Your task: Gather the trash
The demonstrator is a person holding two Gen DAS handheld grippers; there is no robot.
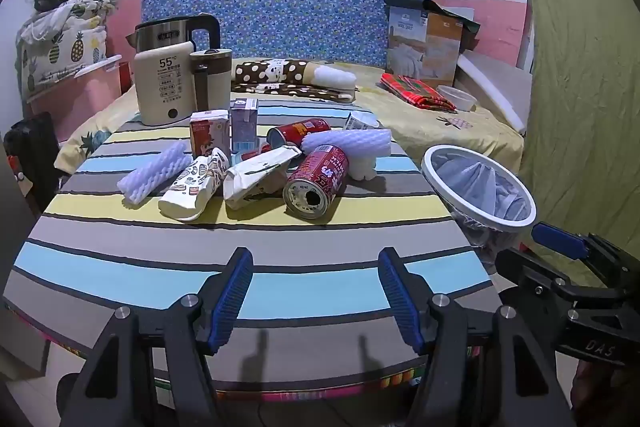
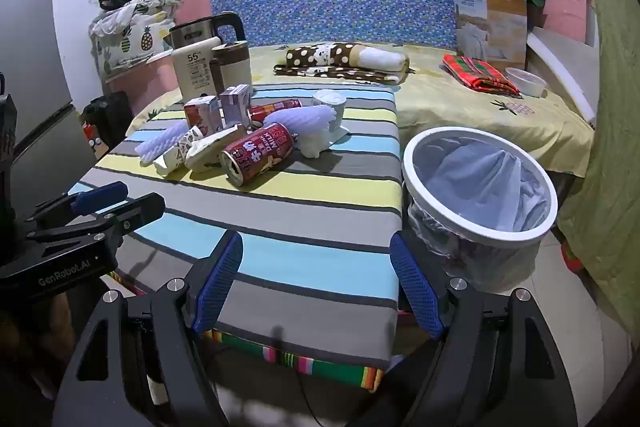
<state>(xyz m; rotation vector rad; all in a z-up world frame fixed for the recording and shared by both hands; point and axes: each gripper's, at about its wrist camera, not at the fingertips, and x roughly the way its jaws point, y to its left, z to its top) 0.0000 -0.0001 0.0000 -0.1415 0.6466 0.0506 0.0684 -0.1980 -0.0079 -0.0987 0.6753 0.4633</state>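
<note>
On the far left of the striped tabletop (image 1: pixel 120 259) stands a cream kettle (image 1: pixel 164 87) marked 55, with a beige and brown jug (image 1: pixel 212 79) touching its right side. Nearer, the trash lies in a loose heap across the middle: a white foam net sleeve (image 1: pixel 154 173) on the left, then a printed paper cup (image 1: pixel 196 187) on its side, touching a crumpled white paper bag (image 1: pixel 256 175) to its right. Behind these stand a red drink carton (image 1: pixel 209 133) and a purple carton (image 1: pixel 243 125), side by side. Right of the bag lies a red milk can (image 1: pixel 314 183), its open end toward the near edge, and a second red can (image 1: pixel 298 131) lies farther back. A larger foam net sleeve (image 1: pixel 348 143) rests behind the near can, with a small white tub (image 1: pixel 360 121) beyond it. Off the tabletop's right edge stands a white-rimmed bin (image 2: pixel 480 187) lined with a thin plastic bag. The left tongs (image 1: pixel 316 295) hang over the near edge of the tabletop, spread wide with nothing between them. The right tongs (image 2: pixel 316 287) sit at the near right corner, just beside the bin, also spread wide and holding nothing. A bed (image 1: pixel 440 131) with a folded spotted blanket (image 1: pixel 288 77) lies beyond.
</note>
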